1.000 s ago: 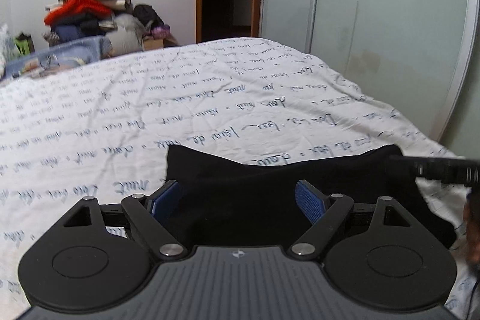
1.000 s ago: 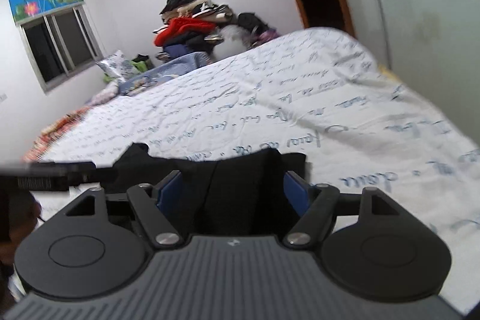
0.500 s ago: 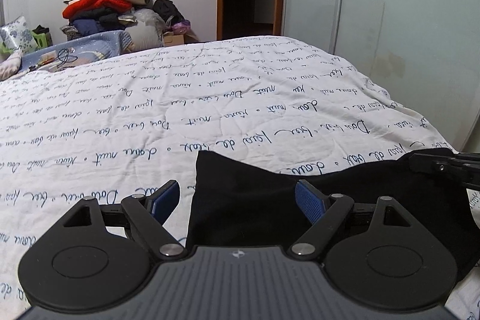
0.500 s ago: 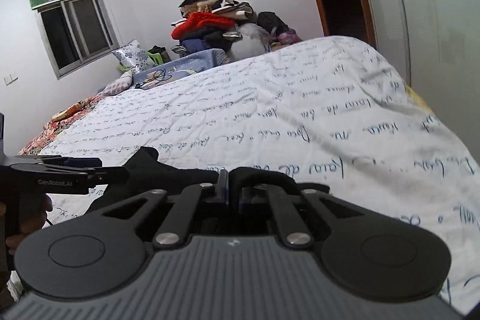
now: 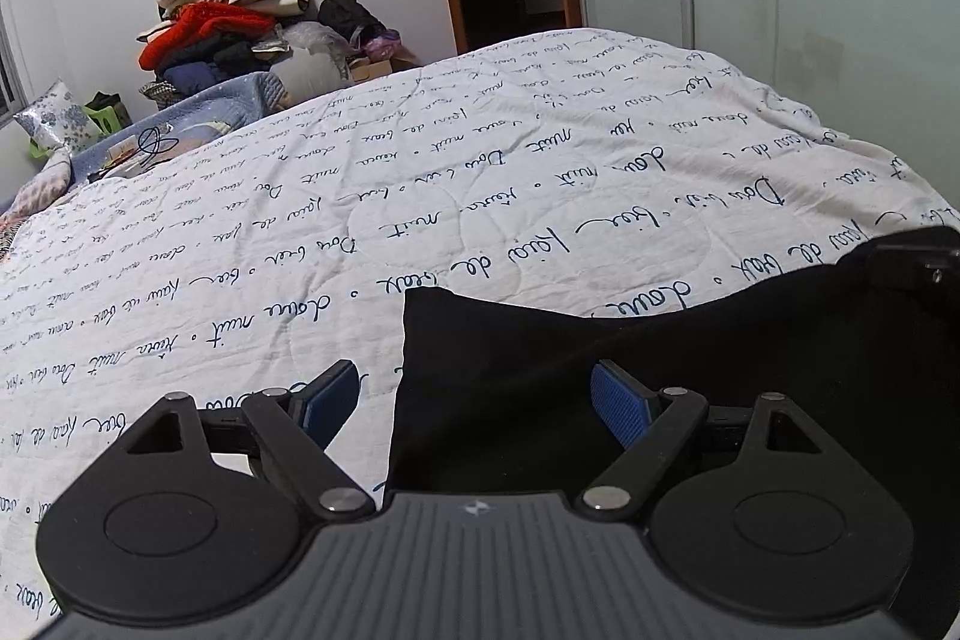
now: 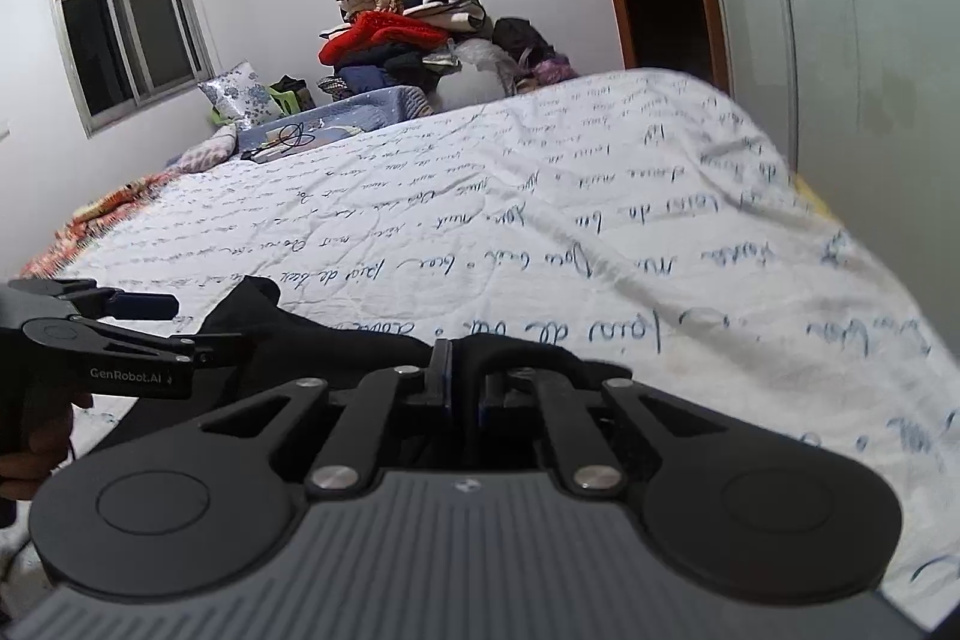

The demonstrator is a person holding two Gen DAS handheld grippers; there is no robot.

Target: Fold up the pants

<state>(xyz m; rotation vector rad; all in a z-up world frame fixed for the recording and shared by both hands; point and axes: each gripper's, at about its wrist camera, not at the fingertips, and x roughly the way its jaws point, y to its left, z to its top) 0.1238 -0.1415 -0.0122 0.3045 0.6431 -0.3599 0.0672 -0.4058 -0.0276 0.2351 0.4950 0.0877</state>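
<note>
Now right tool [image 6: 459,370], lower centre, clamping pants [image 5: 690,364] edge after closing; left tool [image 5: 474,400] hanging wide over corner, grasp pending before fold.

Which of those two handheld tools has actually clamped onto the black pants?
The right tool: its blue pads are pinched together on a fold of the black pants. The left tool stands wide open, one pad over the pants.

- black pants [image 5: 630,376]: dark plain cloth, spread flat on white script-printed quilt [image 5: 420,196]
- straight left edge, square far corner
- right end bunched into a raised fold [image 6: 516,349]
</note>
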